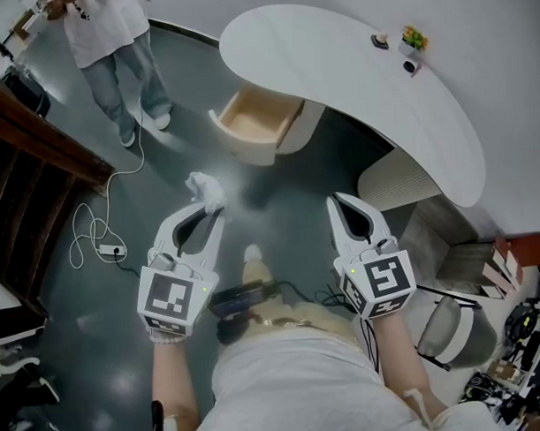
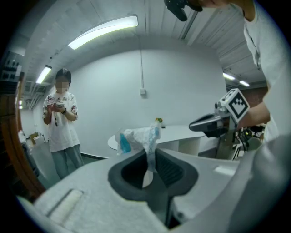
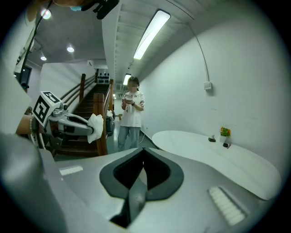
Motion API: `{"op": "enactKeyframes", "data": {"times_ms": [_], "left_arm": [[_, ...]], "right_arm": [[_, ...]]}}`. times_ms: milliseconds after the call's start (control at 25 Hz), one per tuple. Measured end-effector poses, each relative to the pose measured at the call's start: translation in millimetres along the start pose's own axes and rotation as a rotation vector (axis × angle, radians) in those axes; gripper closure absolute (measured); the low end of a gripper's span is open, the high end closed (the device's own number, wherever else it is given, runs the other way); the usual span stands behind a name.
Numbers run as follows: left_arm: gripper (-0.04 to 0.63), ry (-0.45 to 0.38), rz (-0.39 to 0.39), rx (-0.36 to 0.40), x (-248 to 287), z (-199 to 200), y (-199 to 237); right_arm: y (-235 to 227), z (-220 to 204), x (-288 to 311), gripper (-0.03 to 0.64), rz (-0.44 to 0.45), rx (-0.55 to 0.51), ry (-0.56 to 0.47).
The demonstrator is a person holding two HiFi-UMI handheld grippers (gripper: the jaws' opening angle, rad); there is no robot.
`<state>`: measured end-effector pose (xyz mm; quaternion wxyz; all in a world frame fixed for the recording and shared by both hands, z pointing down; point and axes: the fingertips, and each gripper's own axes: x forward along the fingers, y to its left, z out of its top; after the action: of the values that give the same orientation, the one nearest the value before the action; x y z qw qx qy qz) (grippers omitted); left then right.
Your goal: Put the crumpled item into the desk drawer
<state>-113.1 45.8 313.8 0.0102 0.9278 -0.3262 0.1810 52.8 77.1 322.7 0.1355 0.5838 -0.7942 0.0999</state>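
Observation:
A crumpled white wad with blue print is pinched at the tips of my left gripper, which is shut on it. In the left gripper view the wad sticks up between the closed tips of my left gripper. In the right gripper view the same wad shows at the left. The wooden desk drawer stands pulled out under the curved white desk, ahead of the wad. My right gripper is shut with nothing in it; its jaws meet.
A person stands at the far left by a dark wooden stair rail. A white cable and power strip lie on the grey floor. Small items and a plant sit on the desk. Boxes stand at right.

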Motion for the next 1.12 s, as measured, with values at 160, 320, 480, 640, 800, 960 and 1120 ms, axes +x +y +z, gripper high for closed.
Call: {"op": "enactKeyframes", "data": {"times_ms": [160, 320, 480, 640, 800, 960, 1120], "left_arm": [[0.548, 0.002, -0.020, 0.004, 15.7, 2.1, 20.2], [0.548, -0.001, -0.039, 0.007, 30.4, 6.3, 36.3], [0.547, -0.001, -0.054, 0.010, 41.7, 7.1, 52.8], [0.547, 0.002, -0.066, 0.006, 53.6, 6.0, 70.7], [0.547, 0.009, -0.072, 0.006, 61.5, 3.9, 87.0], [0.548, 0.012, -0.073, -0.015, 69.4, 1.1, 99.5], [0.548, 0.002, -0.072, -0.009, 76.1, 2.0, 107.0]], "right_arm": [[-3.6, 6.6, 20.2, 0.612, -0.013, 0.004, 0.007], [-8.7, 13.6, 38.5, 0.612, -0.025, 0.009, 0.010], [-11.6, 18.6, 56.4, 0.612, -0.038, 0.016, 0.011], [-16.5, 22.0, 75.9, 0.612, -0.046, 0.014, 0.017], [-16.7, 25.2, 93.0, 0.612, -0.051, 0.020, 0.020], [-16.3, 26.5, 106.4, 0.612, -0.053, 0.021, 0.026], [-18.6, 28.9, 111.1, 0.612, -0.061, 0.021, 0.034]]}}
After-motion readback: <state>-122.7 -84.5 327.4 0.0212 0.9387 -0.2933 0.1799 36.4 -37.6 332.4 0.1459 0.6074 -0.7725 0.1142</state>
